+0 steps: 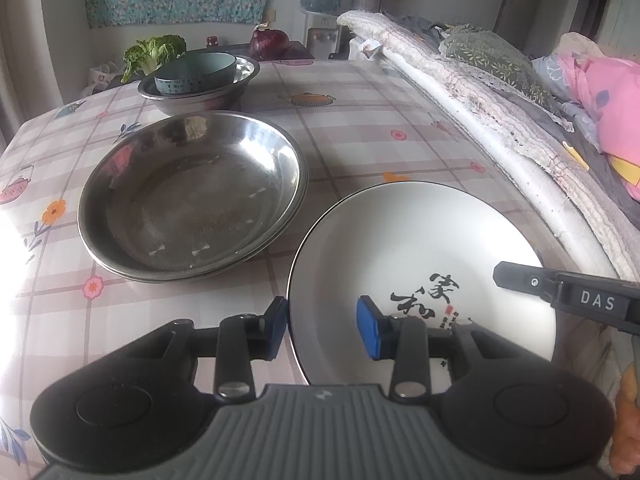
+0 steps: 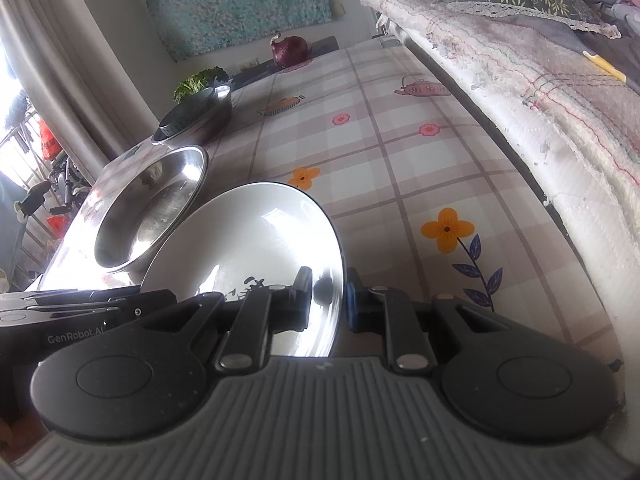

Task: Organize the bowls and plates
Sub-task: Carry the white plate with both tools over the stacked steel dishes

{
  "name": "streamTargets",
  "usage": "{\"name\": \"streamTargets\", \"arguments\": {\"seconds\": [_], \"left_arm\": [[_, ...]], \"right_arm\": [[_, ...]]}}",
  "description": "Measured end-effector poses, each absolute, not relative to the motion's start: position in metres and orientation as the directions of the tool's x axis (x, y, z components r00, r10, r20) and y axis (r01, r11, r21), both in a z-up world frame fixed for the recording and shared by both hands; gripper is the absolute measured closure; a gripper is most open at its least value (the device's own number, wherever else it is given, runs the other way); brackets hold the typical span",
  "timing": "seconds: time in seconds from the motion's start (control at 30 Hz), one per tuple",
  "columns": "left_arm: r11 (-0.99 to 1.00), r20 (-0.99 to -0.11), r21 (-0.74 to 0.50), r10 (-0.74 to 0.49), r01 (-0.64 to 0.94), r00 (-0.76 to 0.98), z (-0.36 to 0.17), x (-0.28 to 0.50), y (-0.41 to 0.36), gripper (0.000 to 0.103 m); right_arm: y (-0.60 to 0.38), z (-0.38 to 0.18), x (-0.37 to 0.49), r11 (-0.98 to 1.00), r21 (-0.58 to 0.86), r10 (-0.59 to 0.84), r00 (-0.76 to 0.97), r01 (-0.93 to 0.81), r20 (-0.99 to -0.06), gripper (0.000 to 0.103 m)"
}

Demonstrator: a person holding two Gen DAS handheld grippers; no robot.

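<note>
Checked, flower-printed cloth (image 1: 360, 128) covers the table beside a bed piled with quilts (image 1: 500, 92). Near its front edge sits a round white ceramic plate with black calligraphy (image 1: 420, 248), just beside two stacked shallow steel pans (image 1: 188, 196). Farther back a pale blue bowl (image 1: 196, 74) rests in a steel basin (image 1: 200, 96). The left gripper (image 1: 326, 330) straddles the white plate's near rim, jaws spread and not pressing, while the right gripper (image 2: 330, 298) pinches its right rim, fingers pressed together on it
</note>
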State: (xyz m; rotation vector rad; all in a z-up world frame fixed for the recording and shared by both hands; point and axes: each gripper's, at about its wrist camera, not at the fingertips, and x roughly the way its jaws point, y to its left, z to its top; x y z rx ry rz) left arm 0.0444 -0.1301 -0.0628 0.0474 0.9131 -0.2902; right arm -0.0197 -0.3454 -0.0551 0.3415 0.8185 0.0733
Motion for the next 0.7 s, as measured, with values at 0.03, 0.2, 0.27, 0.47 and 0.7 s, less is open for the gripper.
{"name": "streamTargets", "arguments": {"seconds": [0.03,0.2,0.27,0.47,0.7], "left_arm": [[0.960,-0.785,-0.083,-0.228,0.267,0.576,-0.063,0.044,-0.130,0.065],[0.960,-0.779,-0.085,-0.230,0.266,0.583,-0.060,0.044,-0.129,0.065],[0.960,-0.776,-0.086,-0.231,0.265,0.586,-0.059,0.043,-0.129,0.065],[0.961,-0.771,-0.090,-0.234,0.262,0.593,-0.057,0.043,-0.126,0.065],[0.963,-0.758,-0.098,-0.235,0.249,0.609,-0.050,0.043,-0.117,0.065]], "right_arm": [[-0.345,-0.055,-0.020,0.943,0.326,0.194,0.684,0.067,-0.703,0.087],[-0.344,-0.052,-0.020,0.945,0.322,0.192,0.688,0.064,-0.699,0.087],[-0.344,-0.050,-0.019,0.945,0.320,0.191,0.690,0.063,-0.698,0.087],[-0.342,-0.047,-0.017,0.947,0.315,0.190,0.692,0.057,-0.697,0.087],[-0.336,-0.042,-0.014,0.950,0.308,0.194,0.696,0.041,-0.691,0.087]]}}
